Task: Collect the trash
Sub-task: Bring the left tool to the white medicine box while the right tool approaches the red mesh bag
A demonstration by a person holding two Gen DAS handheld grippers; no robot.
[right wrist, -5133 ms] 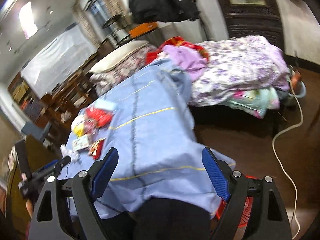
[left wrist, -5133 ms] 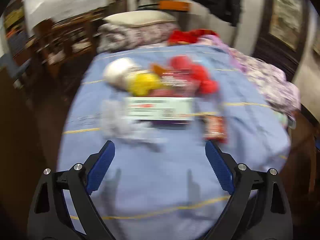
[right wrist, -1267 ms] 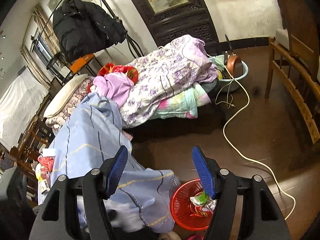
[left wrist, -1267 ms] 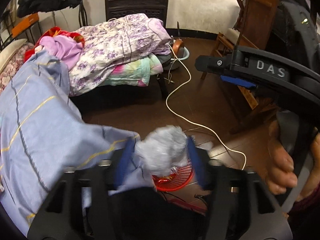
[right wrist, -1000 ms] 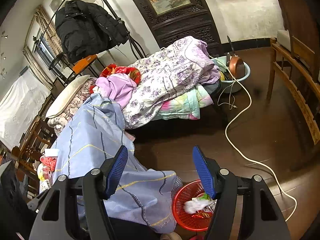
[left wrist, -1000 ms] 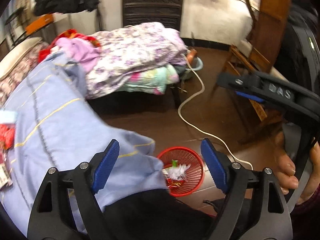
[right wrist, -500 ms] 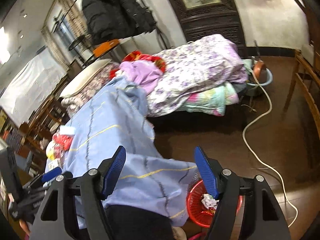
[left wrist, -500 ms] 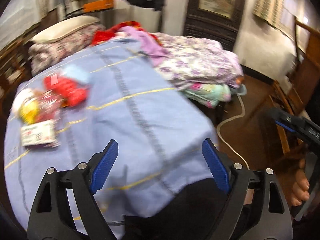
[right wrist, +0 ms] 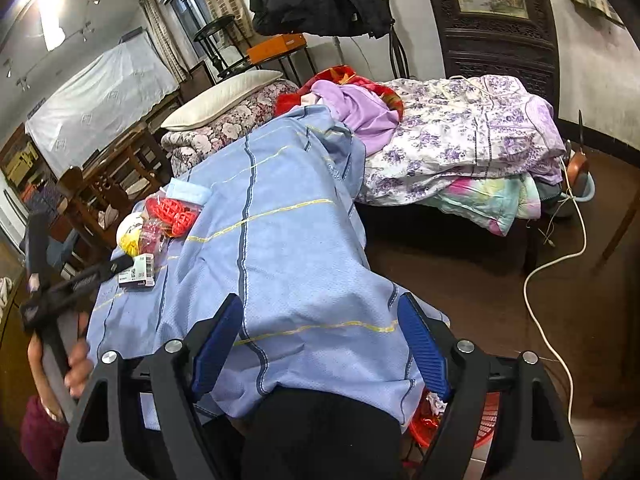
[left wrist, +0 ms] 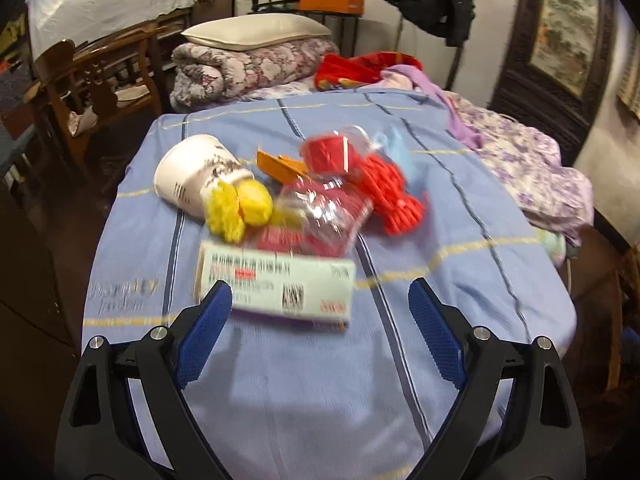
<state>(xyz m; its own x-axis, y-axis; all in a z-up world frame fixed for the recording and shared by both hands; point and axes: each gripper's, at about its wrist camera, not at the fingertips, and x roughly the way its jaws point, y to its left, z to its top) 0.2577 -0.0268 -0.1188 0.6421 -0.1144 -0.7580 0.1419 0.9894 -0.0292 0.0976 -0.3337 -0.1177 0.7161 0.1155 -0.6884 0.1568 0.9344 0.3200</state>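
While the blue bedspread [left wrist: 320,380] carries the trash pile, the left gripper [left wrist: 320,328] hovers spread and empty, jaws just widening, before the white carton [left wrist: 276,282]; the right gripper [right wrist: 320,344] likewise. Closing carelessly might snag bedspread or scatter the clear wrapper [left wrist: 324,212].

The left wrist view looks steeply down, close over the blue cloth [left wrist: 304,380] toward the pillow [left wrist: 256,32], while the right wrist view faces the same cloth [right wrist: 280,248] from farther back, sharing the litter pile.
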